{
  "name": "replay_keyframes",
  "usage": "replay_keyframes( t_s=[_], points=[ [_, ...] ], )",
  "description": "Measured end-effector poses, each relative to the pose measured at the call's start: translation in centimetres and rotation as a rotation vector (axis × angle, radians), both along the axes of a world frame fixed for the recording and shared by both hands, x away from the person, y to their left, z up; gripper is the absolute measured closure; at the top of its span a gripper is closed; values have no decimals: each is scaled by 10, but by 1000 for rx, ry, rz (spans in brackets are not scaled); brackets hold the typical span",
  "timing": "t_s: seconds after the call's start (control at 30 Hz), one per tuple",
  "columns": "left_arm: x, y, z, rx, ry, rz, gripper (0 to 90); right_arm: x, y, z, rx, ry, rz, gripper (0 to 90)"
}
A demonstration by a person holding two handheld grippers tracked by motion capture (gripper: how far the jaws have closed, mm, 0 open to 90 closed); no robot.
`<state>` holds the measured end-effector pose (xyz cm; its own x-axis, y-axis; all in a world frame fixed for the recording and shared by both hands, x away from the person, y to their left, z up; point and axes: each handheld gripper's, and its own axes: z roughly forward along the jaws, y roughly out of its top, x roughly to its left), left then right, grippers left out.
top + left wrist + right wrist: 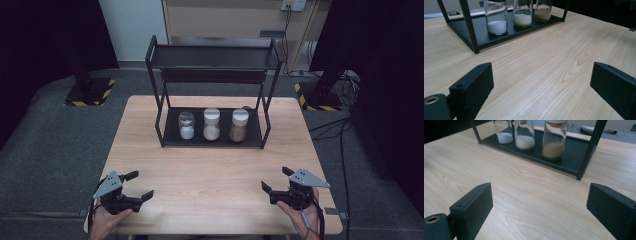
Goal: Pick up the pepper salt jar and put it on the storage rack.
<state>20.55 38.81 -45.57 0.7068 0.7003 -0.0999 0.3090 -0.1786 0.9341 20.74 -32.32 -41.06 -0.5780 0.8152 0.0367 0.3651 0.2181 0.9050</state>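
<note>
High view shows the left gripper (138,186) and right gripper (274,179) near the wooden table's (210,170) front edge, jaws spread wide, gripping nothing. Beyond, three jars (211,124) stand on the black rack's (212,135) bottom shelf.

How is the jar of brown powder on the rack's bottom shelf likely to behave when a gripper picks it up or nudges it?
The brown-powder jar looks like clear glass, so probably rigid, smooth, perhaps slippery and breakable. It is only partly filled, with the powder low, so likely light and fairly stable, though its tall, narrow shape could tip if pushed near the white lid.
</note>
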Motion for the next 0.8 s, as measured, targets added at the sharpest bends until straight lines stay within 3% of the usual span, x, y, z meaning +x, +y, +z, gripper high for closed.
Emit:
replay_keyframes(
  t_s=[0.37,0.8],
  points=[
    [2,0,0,0,-5,-5,38,4,-9,-9,23,15,2,79],
    [3,0,0,4,-6,-11,39,5,-6,-8,9,18,12,80]
  ],
)
